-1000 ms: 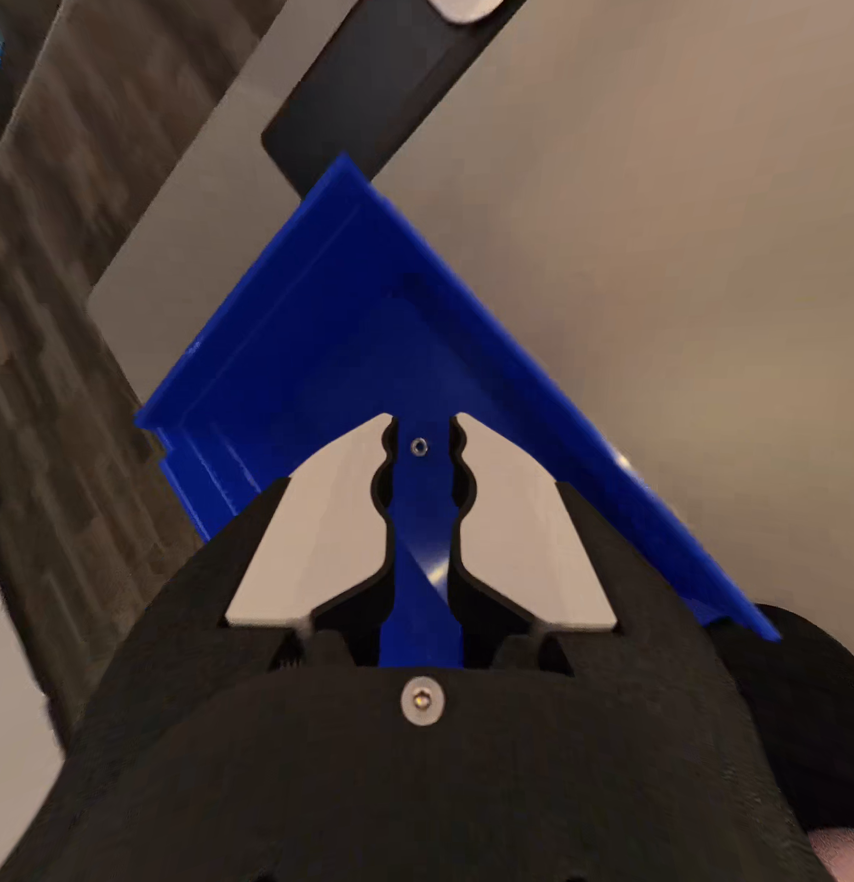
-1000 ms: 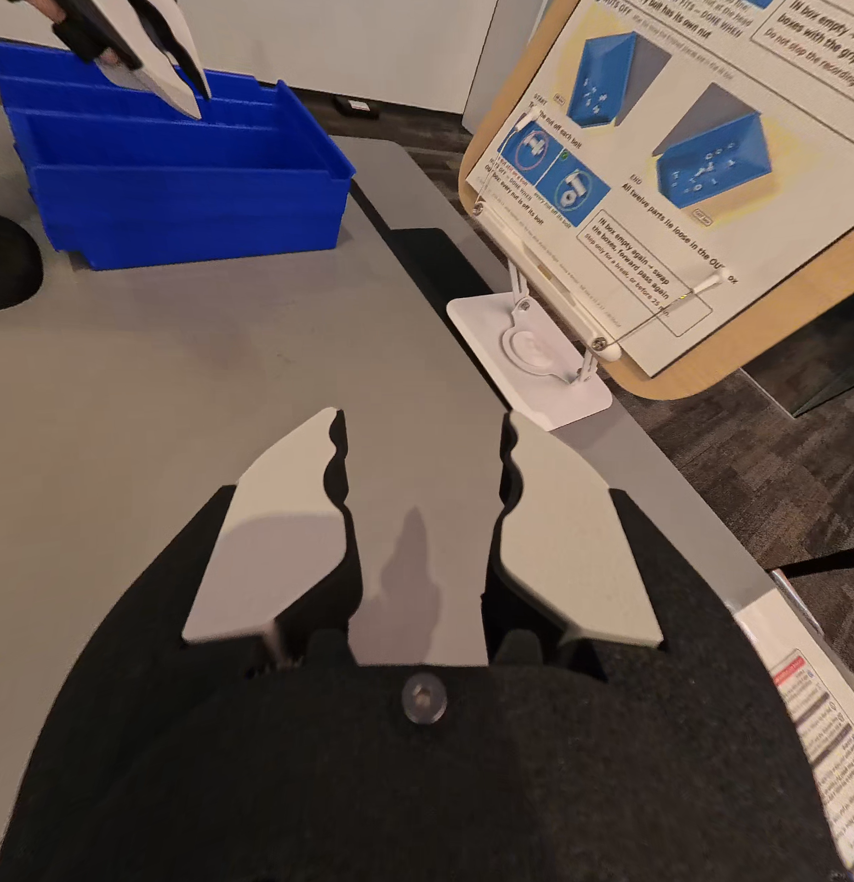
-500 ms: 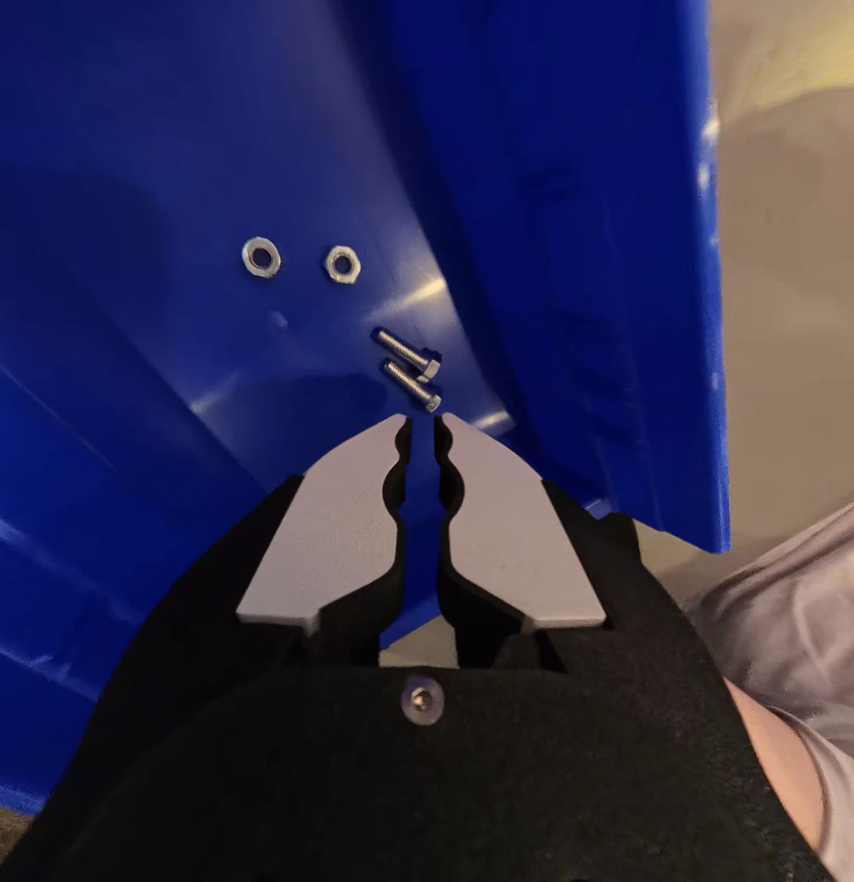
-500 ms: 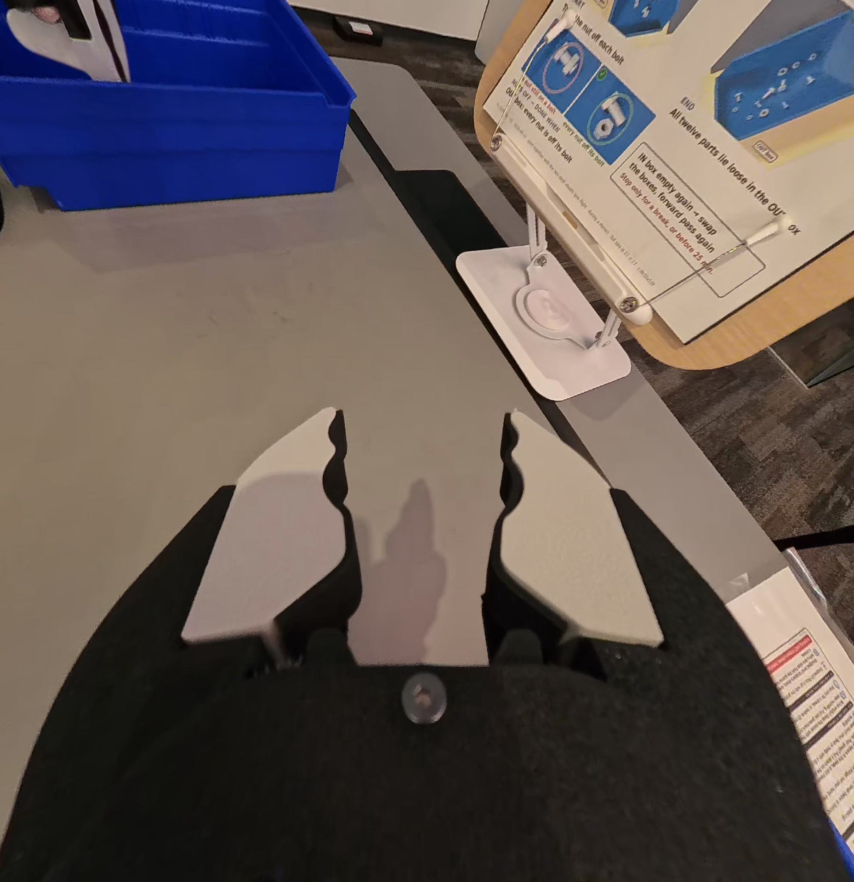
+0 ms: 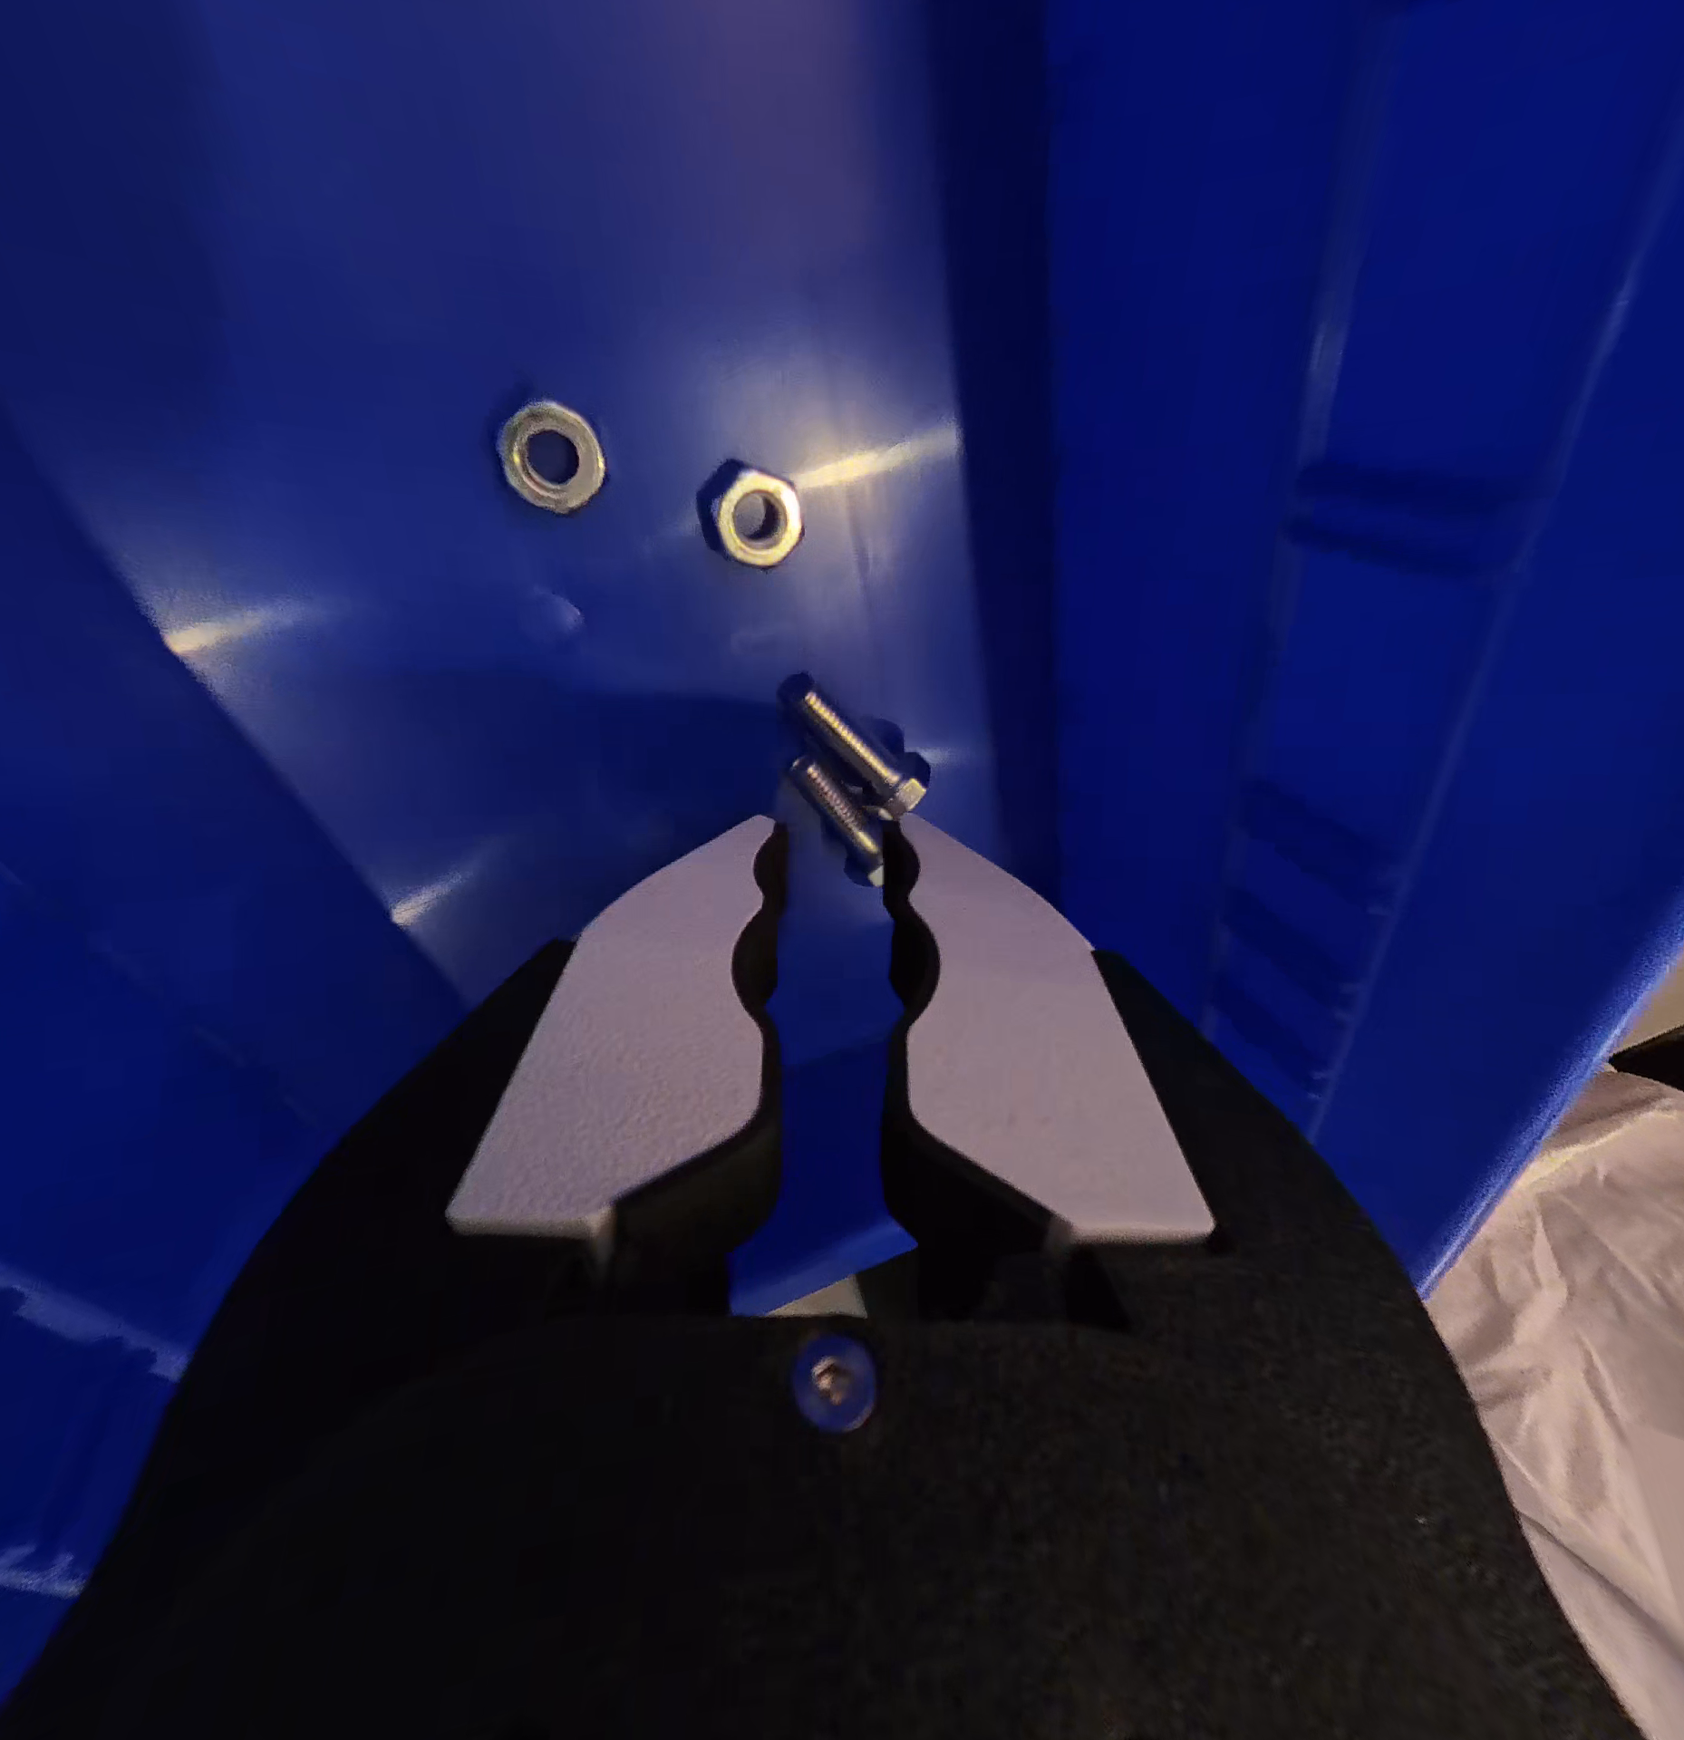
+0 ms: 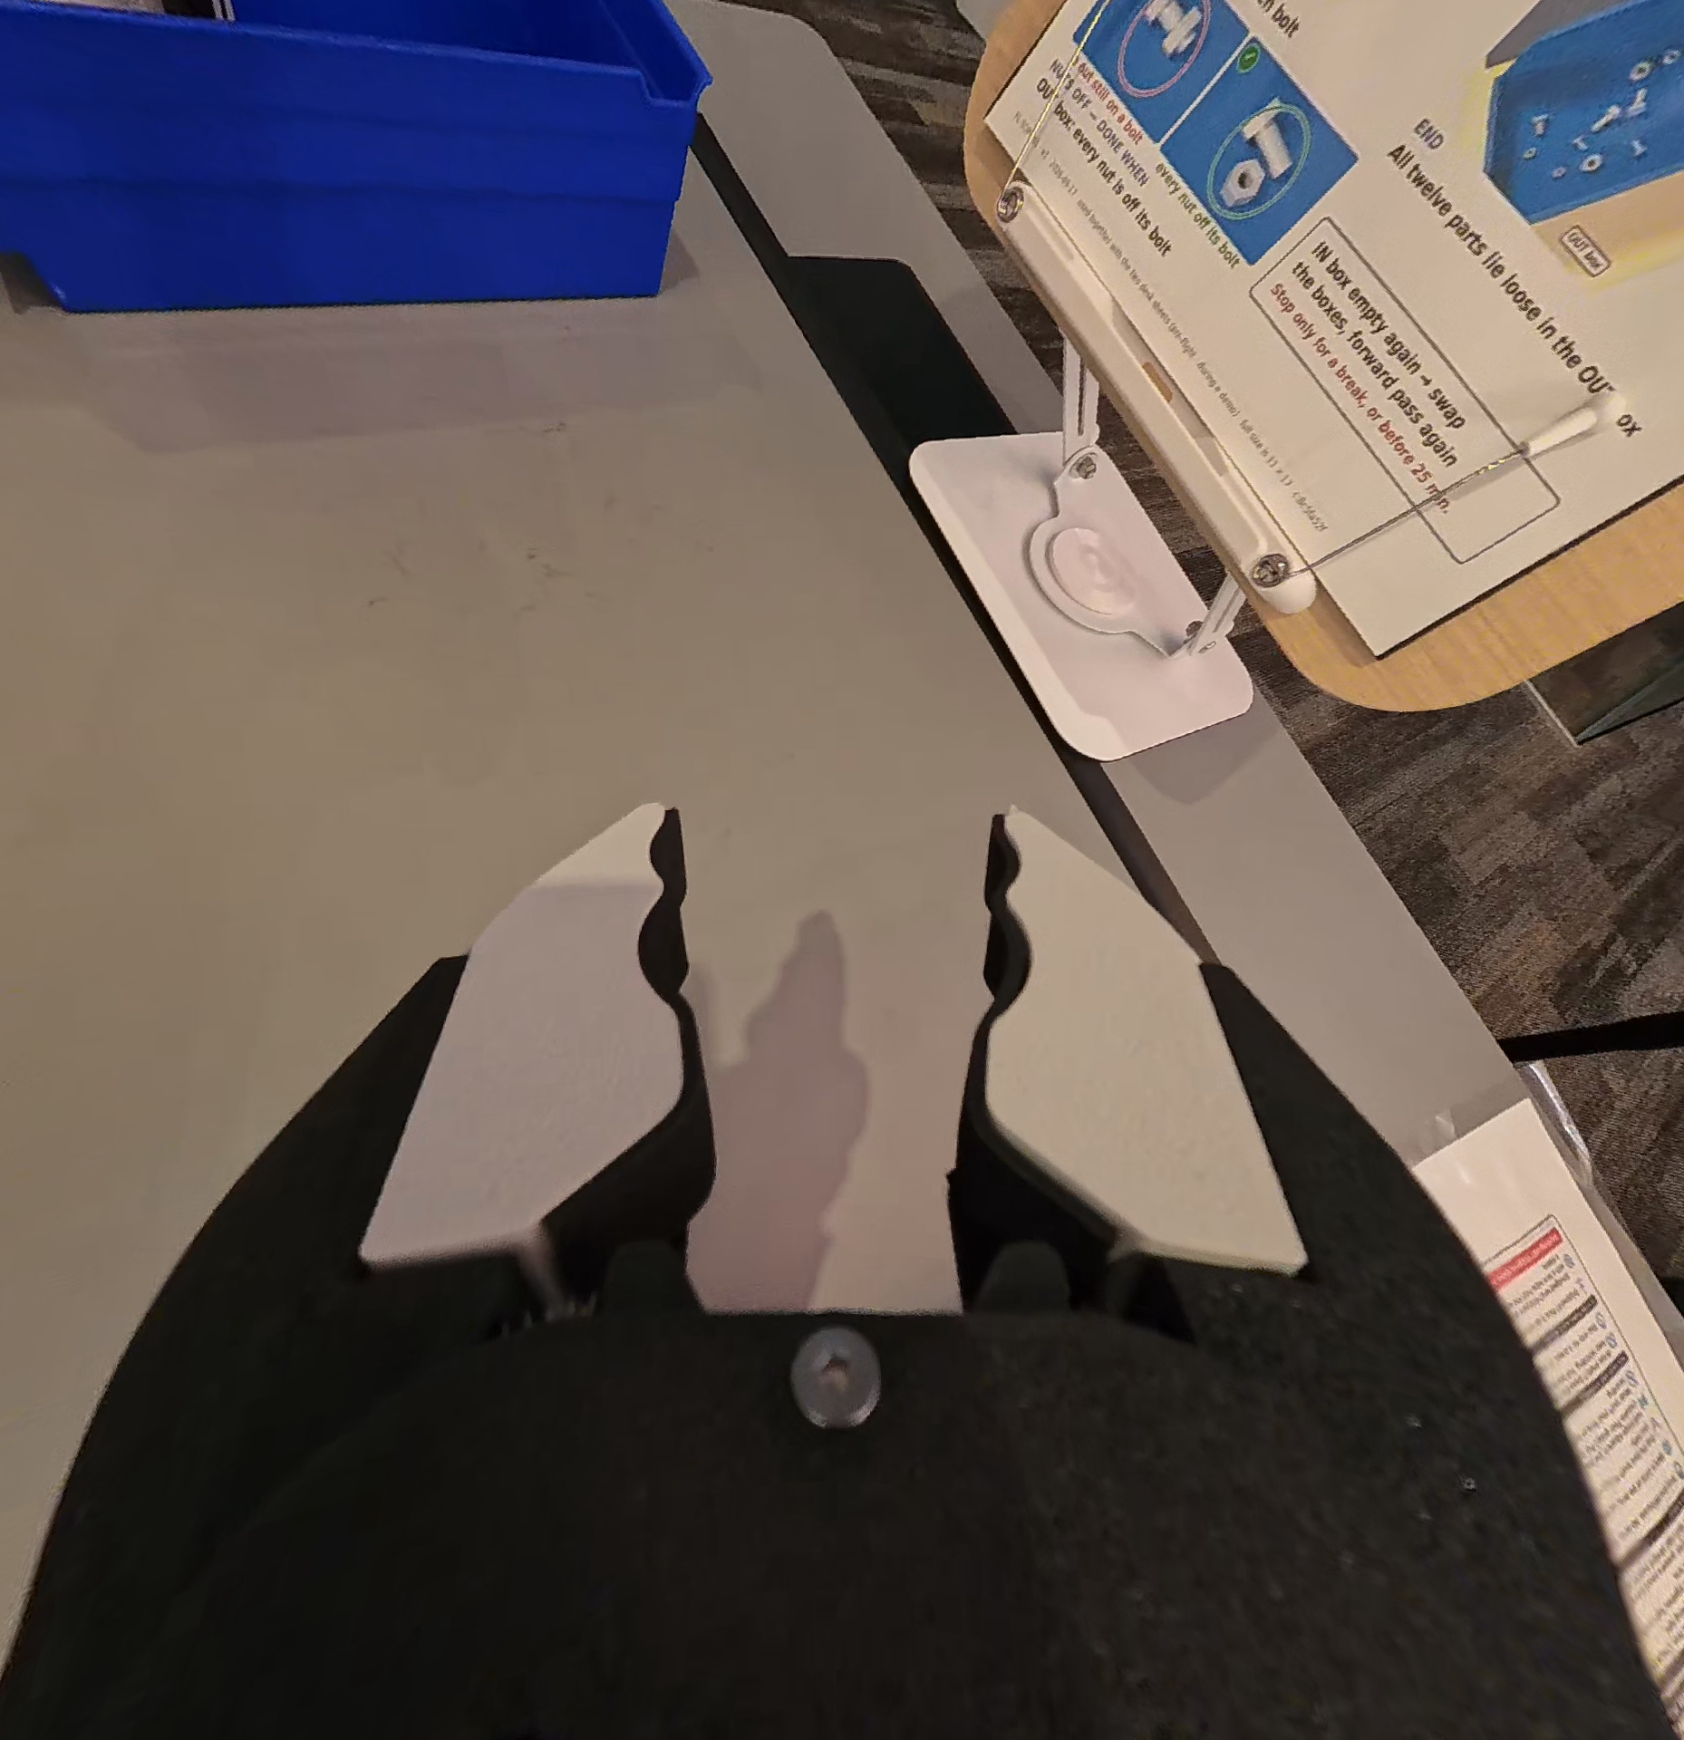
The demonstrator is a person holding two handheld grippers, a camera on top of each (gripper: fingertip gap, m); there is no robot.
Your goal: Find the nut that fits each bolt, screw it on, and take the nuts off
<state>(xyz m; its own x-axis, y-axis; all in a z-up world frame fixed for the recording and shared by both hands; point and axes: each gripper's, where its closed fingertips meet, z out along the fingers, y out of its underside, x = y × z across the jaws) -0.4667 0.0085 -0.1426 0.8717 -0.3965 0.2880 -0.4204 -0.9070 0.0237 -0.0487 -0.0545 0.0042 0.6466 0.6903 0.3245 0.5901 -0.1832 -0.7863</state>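
Left gripper: inside the blue bin, fingers a narrow gap apart, pinching nothing; the tips reach the nearer bolt.
Nearer bolt: on the bin floor, shaft end between the fingertips; contact unclear, perhaps touching the right one.
Second bolt: just beyond, alongside the first, close to the bin's right wall.
Hex nuts: one beyond the bolts, another to its left, both flat.
Right gripper: fingers spread wide, empty, over the grey table, well short of the bin.
Document stand: at the table's right edge, right of the bin, holding an instruction sheet.

Left view peers close into blue bin; right overlooks table.
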